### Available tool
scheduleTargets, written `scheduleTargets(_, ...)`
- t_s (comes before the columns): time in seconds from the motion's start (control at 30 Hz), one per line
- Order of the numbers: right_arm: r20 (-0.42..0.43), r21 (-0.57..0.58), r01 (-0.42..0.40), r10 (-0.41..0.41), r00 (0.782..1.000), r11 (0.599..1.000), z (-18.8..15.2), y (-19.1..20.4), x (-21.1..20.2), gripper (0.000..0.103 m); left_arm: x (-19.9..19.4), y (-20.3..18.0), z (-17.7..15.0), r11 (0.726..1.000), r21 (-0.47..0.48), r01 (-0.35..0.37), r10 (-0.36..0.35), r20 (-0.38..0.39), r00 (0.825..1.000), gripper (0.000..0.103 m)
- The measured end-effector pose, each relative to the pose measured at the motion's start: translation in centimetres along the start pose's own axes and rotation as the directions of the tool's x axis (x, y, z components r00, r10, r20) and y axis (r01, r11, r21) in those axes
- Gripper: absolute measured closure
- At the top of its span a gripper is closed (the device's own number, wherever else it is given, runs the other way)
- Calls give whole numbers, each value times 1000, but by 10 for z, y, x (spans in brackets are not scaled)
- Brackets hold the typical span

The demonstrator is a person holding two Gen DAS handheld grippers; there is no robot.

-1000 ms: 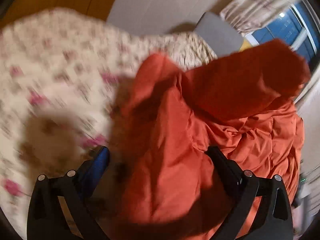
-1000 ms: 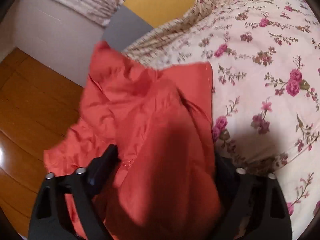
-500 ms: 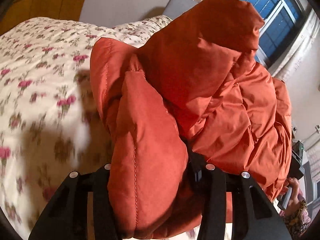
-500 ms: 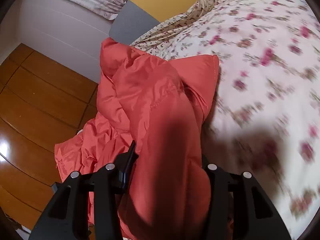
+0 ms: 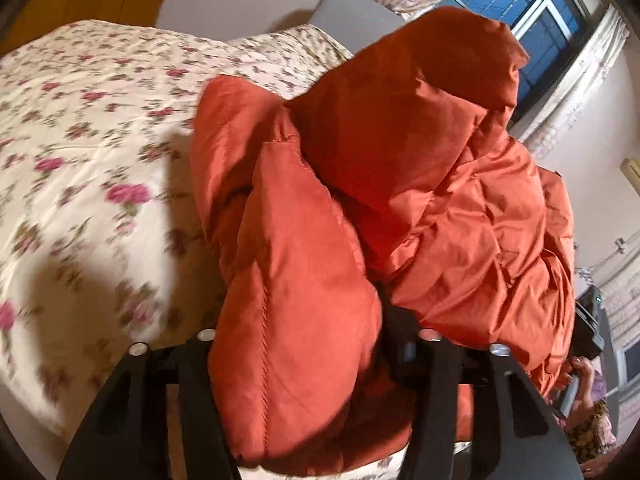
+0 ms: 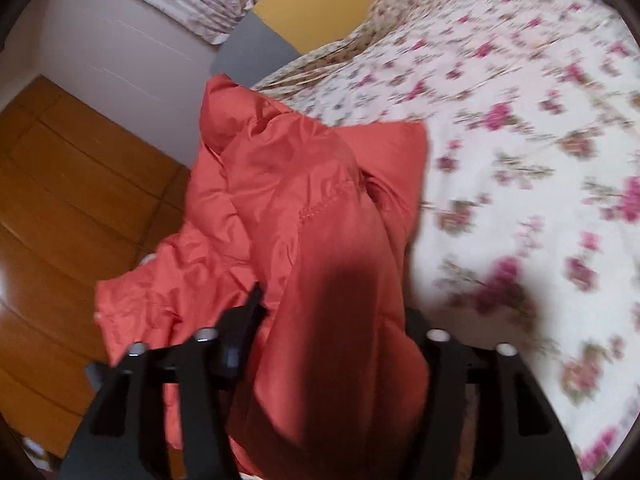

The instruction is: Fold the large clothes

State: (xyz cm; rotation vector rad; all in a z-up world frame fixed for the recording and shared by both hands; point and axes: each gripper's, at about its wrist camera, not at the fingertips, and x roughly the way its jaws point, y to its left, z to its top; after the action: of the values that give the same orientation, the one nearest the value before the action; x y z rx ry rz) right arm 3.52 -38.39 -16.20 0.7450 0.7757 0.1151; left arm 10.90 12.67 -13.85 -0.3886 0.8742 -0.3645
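Left gripper (image 5: pixel 304 344): second ago wide, cloth loose between; now padded fold of orange jacket (image 5: pixel 400 200) fills gap, jaws opening again, pads press it. Right gripper (image 6: pixel 332 344): same, grasps jacket, jaws opening. Jacket now lifted over floral bedspread (image 5: pixel 80 140), rest hanging toward wooden floor (image 6: pixel 60 200) — fold carry underway. Count: one jacket, two grippers, one bed.

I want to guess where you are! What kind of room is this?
Most likely a bedroom. There is a bed with a flowery bedspread, a curtained window dark outside, and a wooden floor. An orange puffy jacket is being carried over the bed.
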Motion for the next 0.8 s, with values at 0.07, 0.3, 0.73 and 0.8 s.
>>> scheduleTargets(0.07,50,-29,112,-110,993,993,-2,1,-17,9,-11,2,-3,999,-23,-25,26,33,999,23)
scheduleTargets(0.3,175,-170,193,-163,971,966,20,36,-39,9,-63,5,16,991,-77,-106,123,257,959,9)
scheduleTargets(0.73,124,-390,314,-289,949,866,36,90,55,68,34,-52,76,995,5,-105,103,133,986,58)
scheduleTargets(0.8,164,-393,324,-281,946,861,33,95,45,82,28,-48,65,996,-14,-86,88,171,981,81)
